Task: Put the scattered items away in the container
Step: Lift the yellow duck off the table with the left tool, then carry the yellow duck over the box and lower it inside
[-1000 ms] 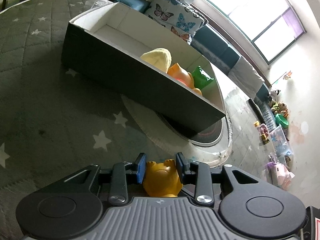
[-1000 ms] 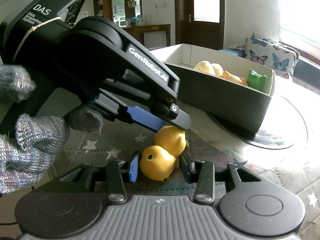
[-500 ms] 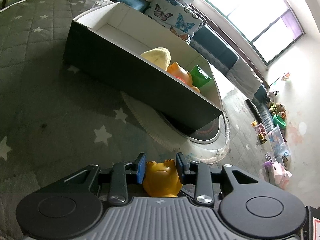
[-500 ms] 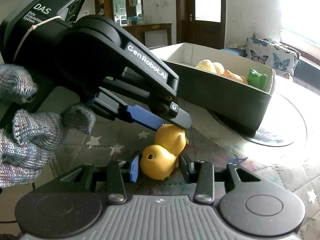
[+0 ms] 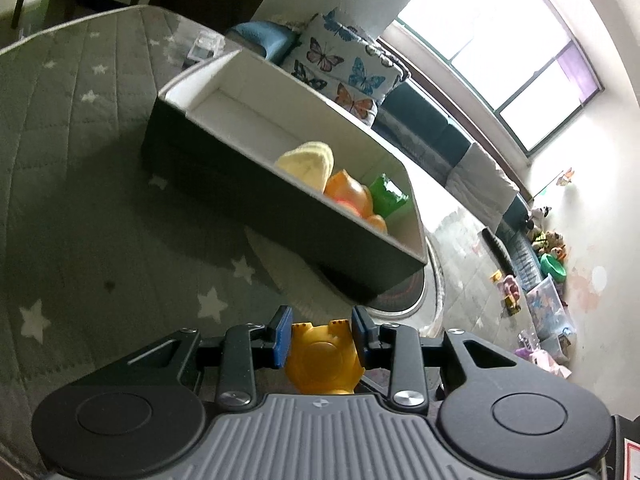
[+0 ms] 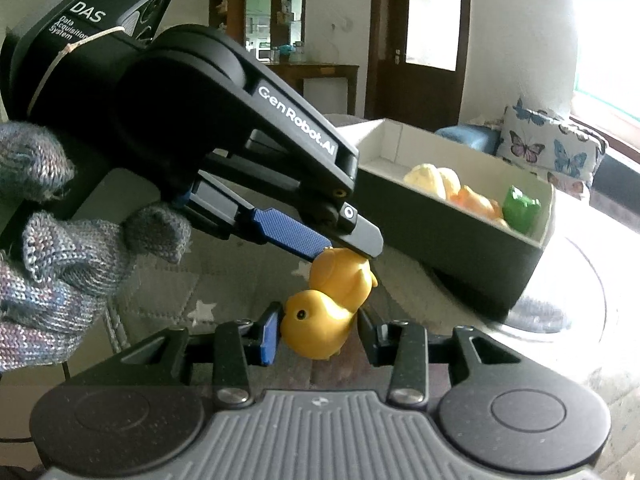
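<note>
A: On the star-patterned bench (image 5: 100,216), near side: two yellow toys, each clamped in a claw

B: Left claw (image 5: 320,334) closed on the orange-yellow toy (image 5: 322,360), blue pads (image 5: 282,334) pressed against both flanks?

A: Yes. Right claw (image 6: 318,330) gripping the yellow duck (image 6: 316,330), beak pointing left, touching the other toy (image 6: 342,276) above it

B: And the container (image 5: 248,184)?

A: Farther back, dark outside, white inside; already holding a pale yellow plush (image 5: 308,160), an orange toy (image 5: 348,194) and a green piece (image 5: 386,196) at its right end

B: Gloved hand (image 6: 52,248) around the left handle
</note>
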Demonstrator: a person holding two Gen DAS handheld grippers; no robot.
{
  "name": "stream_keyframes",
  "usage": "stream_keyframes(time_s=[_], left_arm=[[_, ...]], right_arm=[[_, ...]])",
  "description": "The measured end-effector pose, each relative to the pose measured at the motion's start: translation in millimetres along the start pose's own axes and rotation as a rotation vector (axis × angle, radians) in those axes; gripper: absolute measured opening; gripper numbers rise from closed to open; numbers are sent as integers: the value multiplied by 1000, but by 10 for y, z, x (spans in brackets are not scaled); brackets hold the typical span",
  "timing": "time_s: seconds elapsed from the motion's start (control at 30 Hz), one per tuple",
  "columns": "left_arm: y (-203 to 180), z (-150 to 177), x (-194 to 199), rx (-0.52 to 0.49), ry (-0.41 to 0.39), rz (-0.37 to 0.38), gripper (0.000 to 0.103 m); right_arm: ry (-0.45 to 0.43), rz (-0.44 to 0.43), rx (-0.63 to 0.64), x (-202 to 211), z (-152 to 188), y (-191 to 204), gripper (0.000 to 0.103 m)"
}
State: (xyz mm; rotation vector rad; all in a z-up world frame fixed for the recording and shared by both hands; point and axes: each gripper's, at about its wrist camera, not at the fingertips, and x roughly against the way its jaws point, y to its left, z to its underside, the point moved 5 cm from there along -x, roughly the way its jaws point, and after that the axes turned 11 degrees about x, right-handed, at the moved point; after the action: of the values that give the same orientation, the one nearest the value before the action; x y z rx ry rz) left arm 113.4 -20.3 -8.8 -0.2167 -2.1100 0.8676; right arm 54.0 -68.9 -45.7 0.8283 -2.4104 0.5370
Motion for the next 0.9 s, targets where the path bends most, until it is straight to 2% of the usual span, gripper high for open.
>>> stream_keyframes(time_s=[0.47, 0.9], left_arm=[[-283, -528, 92, -46, -97, 22, 35], [-292, -1198, -147, -16, -145, 11, 35]], right_arm=[[-57, 37, 60, -161, -537, -318, 40], [-65, 23, 71, -690, -997, -703, 40]])
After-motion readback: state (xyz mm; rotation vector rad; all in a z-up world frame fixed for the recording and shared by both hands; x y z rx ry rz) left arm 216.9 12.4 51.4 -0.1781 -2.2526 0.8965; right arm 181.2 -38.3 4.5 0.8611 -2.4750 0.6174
